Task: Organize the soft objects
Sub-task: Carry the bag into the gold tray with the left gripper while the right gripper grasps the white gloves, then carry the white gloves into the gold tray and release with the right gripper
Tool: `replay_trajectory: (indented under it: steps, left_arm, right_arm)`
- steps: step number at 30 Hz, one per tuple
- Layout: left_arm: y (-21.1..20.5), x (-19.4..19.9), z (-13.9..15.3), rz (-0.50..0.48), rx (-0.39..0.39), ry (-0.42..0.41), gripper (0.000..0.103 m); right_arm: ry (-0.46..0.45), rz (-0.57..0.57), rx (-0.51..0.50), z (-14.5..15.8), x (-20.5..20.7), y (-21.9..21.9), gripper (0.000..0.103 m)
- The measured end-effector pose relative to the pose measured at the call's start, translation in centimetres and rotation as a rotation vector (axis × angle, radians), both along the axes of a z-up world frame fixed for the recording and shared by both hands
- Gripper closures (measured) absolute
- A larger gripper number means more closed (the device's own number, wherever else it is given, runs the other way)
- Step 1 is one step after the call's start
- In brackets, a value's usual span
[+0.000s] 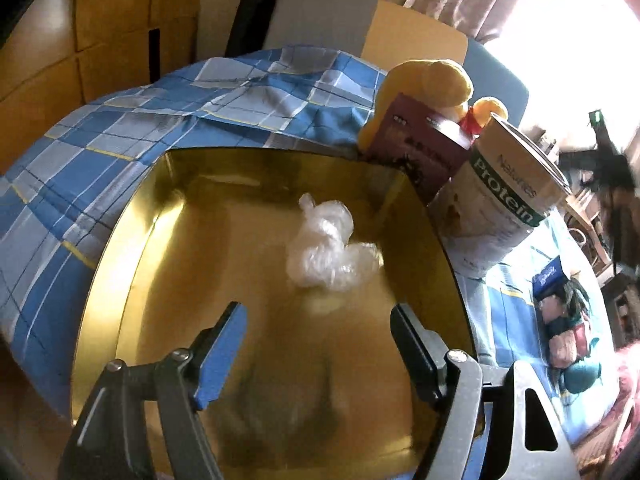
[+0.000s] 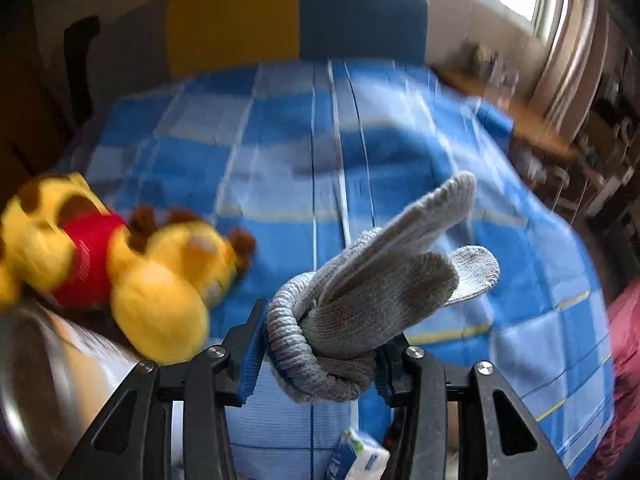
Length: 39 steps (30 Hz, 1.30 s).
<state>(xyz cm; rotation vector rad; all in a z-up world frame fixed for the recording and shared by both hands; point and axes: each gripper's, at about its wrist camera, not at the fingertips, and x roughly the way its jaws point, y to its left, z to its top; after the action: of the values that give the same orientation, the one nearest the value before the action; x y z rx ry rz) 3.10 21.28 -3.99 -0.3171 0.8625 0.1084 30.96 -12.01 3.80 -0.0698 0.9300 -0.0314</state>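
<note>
A bed covered in a blue, grey and white checked sheet (image 1: pixel 120 136) carries everything. In the left wrist view a gold tin tray (image 1: pixel 120 264) fills the centre and lower frame, resting on the sheet. At its upper right corner a dark red box (image 1: pixel 420 148) and a white "Protein" canister (image 1: pixel 504 200) stand just beside the rim, with a yellow plush toy (image 1: pixel 432 80) behind them. Balls of yarn (image 1: pixel 568 336) lie on the sheet at the right edge. In the right wrist view the plush toy (image 2: pixel 152 272) lies at left on the sheet (image 2: pixel 400 140), and a small white and blue packet (image 2: pixel 360 460) sits at the bottom centre.
</note>
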Motion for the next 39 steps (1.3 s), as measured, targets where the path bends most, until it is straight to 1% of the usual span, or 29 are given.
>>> replay_trajectory:
  steps: [2, 3, 4, 6, 7, 10, 14, 16, 21, 25, 29, 33, 35, 39]
  left_arm:
    - [-0.1, -0.6, 0.1, 0.002, 0.009, -0.002, 0.028]
    - [-0.1, -0.9, 0.2, 0.002, 0.013, -0.004, 0.028]
    - [-0.2, -1.1, 0.3, 0.002, 0.015, -0.004, 0.028]
    - [-0.1, -1.5, 0.4, 0.007, 0.015, -0.007, 0.028]
    - [-0.1, -1.7, 0.5, 0.009, 0.018, -0.009, 0.028]
    - [0.0, -2.1, 0.8, 0.021, 0.033, -0.014, 0.028]
    - [0.2, -2.8, 1.2, 0.032, 0.047, -0.023, 0.028]
    - [0.3, -3.1, 1.3, 0.041, 0.049, -0.029, 0.028]
    - [0.7, -3.8, 1.5, 0.062, 0.053, -0.034, 0.028]
    - [1.1, -4.4, 1.7, 0.079, 0.059, -0.043, 0.028]
    - [1.6, -5.1, 1.8, 0.092, 0.071, -0.056, 0.028]
    - [1.8, -5.5, 1.8, 0.100, 0.082, -0.064, 0.028]
    - [2.0, -5.7, 1.7, 0.101, 0.083, -0.069, 0.028]
    - [2.0, -5.8, 1.7, 0.102, 0.092, -0.074, 0.028]
  right_arm:
    - [-0.057, 0.037, -0.002, 2.7, 0.0, 1.6, 0.058]
    - [-0.073, 0.053, 0.000, 3.4, -0.1, 2.2, 0.058]
    - [-0.106, 0.096, 0.005, 4.8, -0.6, 3.7, 0.058]
    - [-0.145, 0.169, 0.016, 6.7, -1.5, 5.9, 0.058]
    - [-0.164, 0.223, 0.026, 7.4, -2.1, 7.4, 0.058]
    - [-0.201, 0.406, 0.051, 8.6, -5.1, 12.2, 0.058]
    - [-0.194, 0.591, 0.057, 8.3, -9.1, 16.9, 0.058]
    - [-0.172, 0.688, 0.048, 7.5, -11.5, 19.1, 0.058]
    - [-0.104, 0.834, 0.021, 4.6, -15.8, 21.9, 0.058]
    - [-0.027, 0.932, -0.028, 1.1, -19.0, 23.2, 0.058]
    - [0.046, 0.995, -0.079, -2.2, -20.5, 23.6, 0.058]
    - [0.115, 1.045, -0.152, -5.3, -22.0, 24.3, 0.058]
    - [0.137, 1.045, -0.187, -6.6, -22.0, 24.7, 0.058]
    - [0.145, 1.023, -0.252, -8.4, -21.1, 25.5, 0.058]
